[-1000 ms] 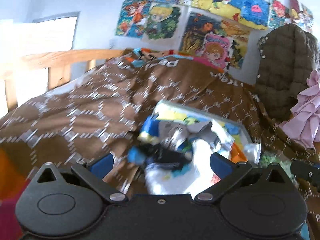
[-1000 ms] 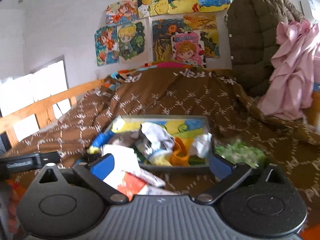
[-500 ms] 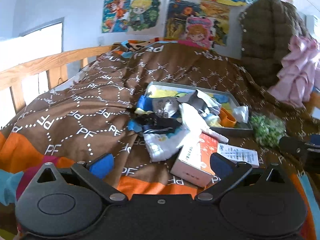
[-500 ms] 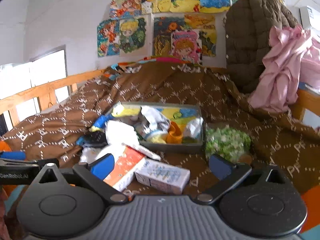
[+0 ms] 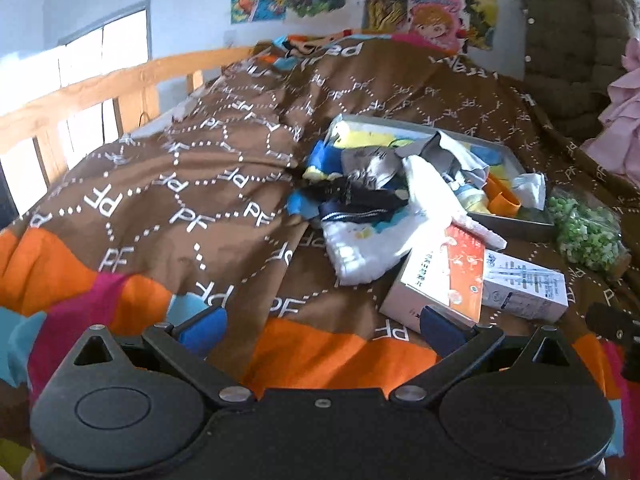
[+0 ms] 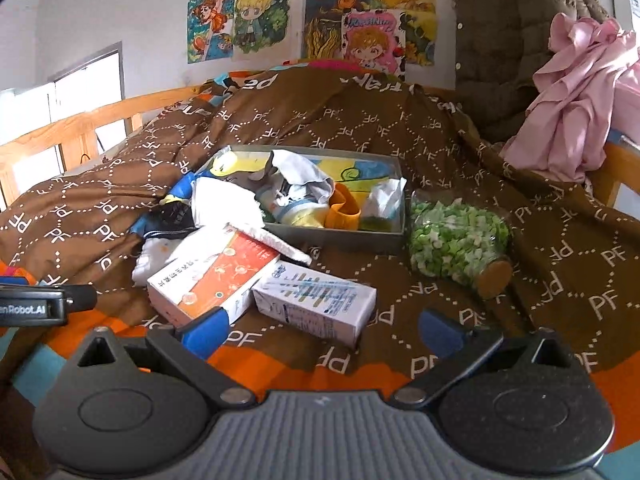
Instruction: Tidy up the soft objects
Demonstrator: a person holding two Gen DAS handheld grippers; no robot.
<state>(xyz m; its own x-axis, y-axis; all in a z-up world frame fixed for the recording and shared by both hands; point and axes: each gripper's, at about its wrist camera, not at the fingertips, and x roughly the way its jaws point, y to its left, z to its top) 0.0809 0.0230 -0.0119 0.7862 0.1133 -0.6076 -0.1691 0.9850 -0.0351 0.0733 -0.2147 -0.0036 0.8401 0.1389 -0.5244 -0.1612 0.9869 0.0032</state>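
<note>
Grippers, left point(image 5: 320, 322) and right point(image 6: 322, 326), are held wide apart and empty above a bed's brown quilt point(image 5: 172, 208). Posters point(image 6: 256, 20) are pinned to the wall. Crumpled clothes point(image 6: 296, 192) are heaped in a grey tray point(image 6: 340, 236), some spilling over its left rim.
</note>
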